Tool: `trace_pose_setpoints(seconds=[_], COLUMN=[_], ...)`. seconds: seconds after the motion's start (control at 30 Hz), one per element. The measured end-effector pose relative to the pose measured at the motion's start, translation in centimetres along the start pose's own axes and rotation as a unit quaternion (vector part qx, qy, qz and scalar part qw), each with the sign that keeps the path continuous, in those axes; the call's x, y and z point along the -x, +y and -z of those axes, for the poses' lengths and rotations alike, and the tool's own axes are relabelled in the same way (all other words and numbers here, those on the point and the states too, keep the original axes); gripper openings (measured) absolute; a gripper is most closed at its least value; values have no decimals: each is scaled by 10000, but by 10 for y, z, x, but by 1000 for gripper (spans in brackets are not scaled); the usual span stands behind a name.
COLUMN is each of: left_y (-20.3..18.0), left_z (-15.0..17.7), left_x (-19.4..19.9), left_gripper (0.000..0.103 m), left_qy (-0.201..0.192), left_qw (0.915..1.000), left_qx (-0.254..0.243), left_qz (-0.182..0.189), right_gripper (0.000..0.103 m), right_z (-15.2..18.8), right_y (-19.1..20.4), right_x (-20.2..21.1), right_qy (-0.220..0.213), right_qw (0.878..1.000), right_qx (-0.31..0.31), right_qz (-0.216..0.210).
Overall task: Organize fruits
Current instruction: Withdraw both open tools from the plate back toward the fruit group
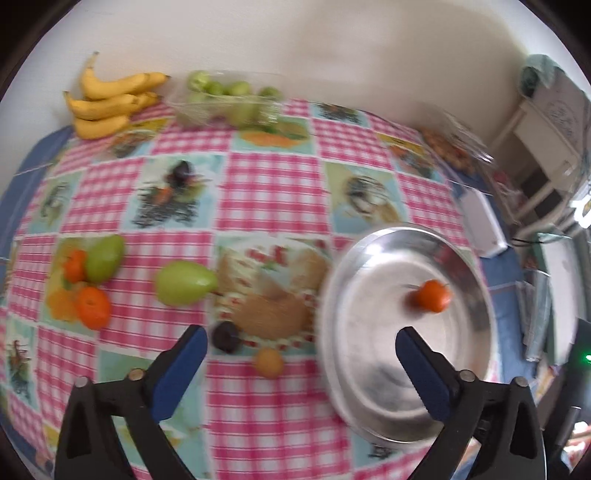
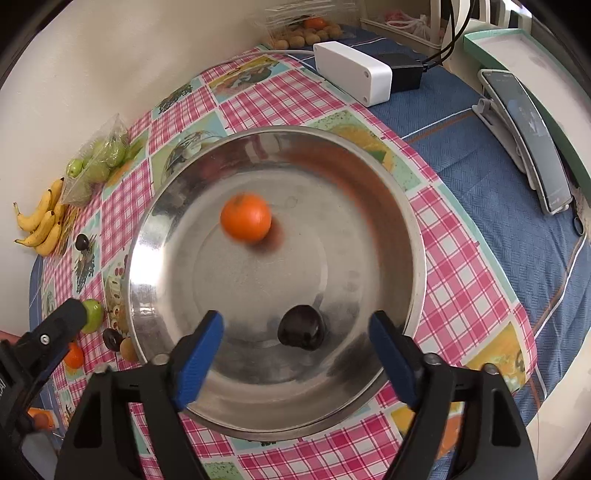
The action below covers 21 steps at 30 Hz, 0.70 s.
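Note:
A steel plate (image 2: 369, 221) lies on the checked tablecloth. In it are an orange (image 2: 245, 218), blurred, and a dark plum (image 2: 301, 332). My right gripper (image 2: 296, 322) hangs open over the plate's near side; the plum lies between its blue pads, and neither pad touches it. My left gripper (image 1: 300, 334) is open and holds nothing, above the cloth at the plate's (image 1: 369, 406) left rim. Near it lie another plum (image 1: 225, 336), a small tan fruit (image 1: 269, 363), two green pears (image 1: 184, 282) and two oranges (image 1: 92, 306). The plate's orange (image 1: 432, 295) shows there too.
Bananas (image 1: 110, 103) and a clear bag of green fruits (image 1: 229, 99) lie at the wall. A white box (image 2: 351, 74), a phone on a stand (image 2: 528, 136) and a clear box of small brown fruits (image 2: 310, 33) sit on the blue cloth beyond the plate.

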State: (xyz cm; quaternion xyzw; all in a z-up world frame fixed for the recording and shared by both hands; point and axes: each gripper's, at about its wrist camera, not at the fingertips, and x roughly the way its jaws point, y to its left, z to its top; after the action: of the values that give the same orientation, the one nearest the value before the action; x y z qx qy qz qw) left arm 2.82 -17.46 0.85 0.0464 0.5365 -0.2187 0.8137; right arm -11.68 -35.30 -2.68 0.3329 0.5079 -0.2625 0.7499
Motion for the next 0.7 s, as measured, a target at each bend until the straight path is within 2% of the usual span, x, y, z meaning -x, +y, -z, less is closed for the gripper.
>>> trace_pose_setpoints(seconds=[0.03, 0.23, 0.47, 0.7], left_y=[6, 29, 52, 72], left_z=[-1, -1, -4, -4], left_x=[-1, -3, -1, 0], left_gripper=[103, 103, 103, 103], left_qy=[-23, -297, -486, -432], left_qw=[9999, 9954, 9931, 9925], left_qx=[8, -229, -125, 66], left_qz=[-147, -883, -1060, -1139], right_gripper=[93, 98, 98, 98], right_z=[0, 2, 5, 6], right_y=[1, 5, 11, 18], right_x=[0, -2, -4, -2], right_qy=[-4, -14, 35, -126], right_qw=[10000, 9999, 9995, 9987], right_qx=[12, 103, 267, 350], right_qz=[-1, 7, -162, -341])
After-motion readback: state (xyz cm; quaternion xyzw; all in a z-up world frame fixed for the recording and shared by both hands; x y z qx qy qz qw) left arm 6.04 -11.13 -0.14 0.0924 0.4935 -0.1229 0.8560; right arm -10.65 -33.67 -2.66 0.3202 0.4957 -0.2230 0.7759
